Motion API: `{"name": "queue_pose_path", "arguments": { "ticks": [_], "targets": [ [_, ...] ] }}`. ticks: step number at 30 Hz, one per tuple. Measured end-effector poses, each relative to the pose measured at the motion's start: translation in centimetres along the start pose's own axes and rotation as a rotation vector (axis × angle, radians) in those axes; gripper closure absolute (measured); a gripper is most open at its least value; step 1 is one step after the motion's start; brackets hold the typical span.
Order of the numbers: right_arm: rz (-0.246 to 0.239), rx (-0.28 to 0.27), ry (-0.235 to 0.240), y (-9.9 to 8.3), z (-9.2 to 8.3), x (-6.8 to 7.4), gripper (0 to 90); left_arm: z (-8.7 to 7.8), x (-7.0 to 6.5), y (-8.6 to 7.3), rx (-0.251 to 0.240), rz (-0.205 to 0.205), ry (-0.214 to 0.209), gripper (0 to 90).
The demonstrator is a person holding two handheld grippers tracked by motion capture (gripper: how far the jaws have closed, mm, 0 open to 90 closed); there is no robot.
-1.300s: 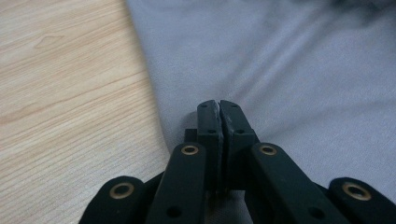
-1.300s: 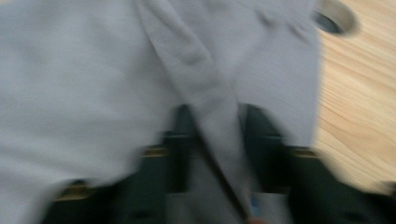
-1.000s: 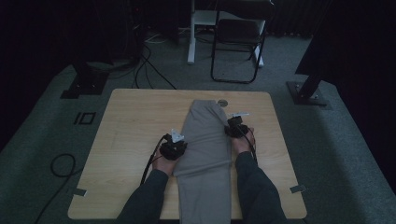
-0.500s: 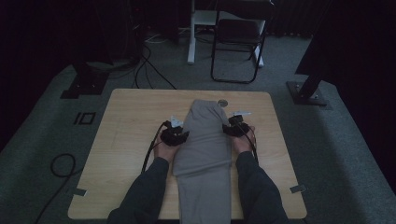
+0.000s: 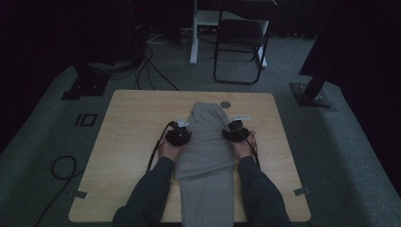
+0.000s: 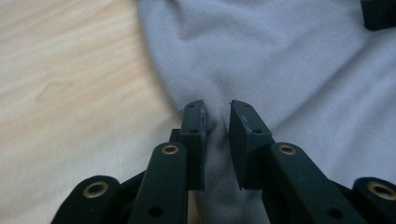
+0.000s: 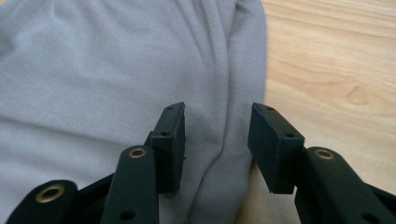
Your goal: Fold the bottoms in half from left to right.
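folded grey garment laid along the middle of the wooden table, near end hanging over the near edge, far end rounded and stopping just short of a small round grey disc set in the tabletop. left gripper at the garment's left edge, right gripper at its right edge, both about midway along the cloth, a hand behind each and dark sleeves coming in from the near side.

in the left gripper view, left gripper with jaws drawn close together after just closing further, a raised ridge of grey cloth pinched between the pads (fabric bunches up right at the tips), bare wood to the left of it. a black corner of the other gripper at the far upper right.

in the right gripper view, right gripper with jaws standing apart, straddling the folded edge of the garment; left pad resting on or just above the cloth, right pad past the edge over bare wood, no squeeze on the fabric visible.

beyond the far side of the table, a black folding chair on grey carpet, cables trailing on the floor to the far left.
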State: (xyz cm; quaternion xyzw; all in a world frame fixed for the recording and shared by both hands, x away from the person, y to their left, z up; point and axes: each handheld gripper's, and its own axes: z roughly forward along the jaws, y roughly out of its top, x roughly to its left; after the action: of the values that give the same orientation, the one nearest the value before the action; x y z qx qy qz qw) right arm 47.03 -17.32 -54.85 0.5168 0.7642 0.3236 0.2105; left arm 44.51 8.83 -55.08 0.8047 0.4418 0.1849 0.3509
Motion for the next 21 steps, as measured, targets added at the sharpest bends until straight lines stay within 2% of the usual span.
{"name": "queue_pose_path", "arguments": {
  "ticks": [9,13,21],
  "targets": [
    [-0.061,-0.006,0.069,-2.4,-2.3,2.1,56.5,-3.4,-0.3,-3.1,0.006,0.014,-0.015,75.1],
    [-0.084,-0.02,0.097,-3.6,-3.2,2.9,56.4,-4.9,-1.0,-4.7,-0.003,0.032,-0.016,75.1],
    [-0.132,-0.036,0.145,-6.6,-5.9,4.5,56.5,-7.8,-2.7,-7.8,-0.016,0.024,-0.046,74.5]
  ]
}}
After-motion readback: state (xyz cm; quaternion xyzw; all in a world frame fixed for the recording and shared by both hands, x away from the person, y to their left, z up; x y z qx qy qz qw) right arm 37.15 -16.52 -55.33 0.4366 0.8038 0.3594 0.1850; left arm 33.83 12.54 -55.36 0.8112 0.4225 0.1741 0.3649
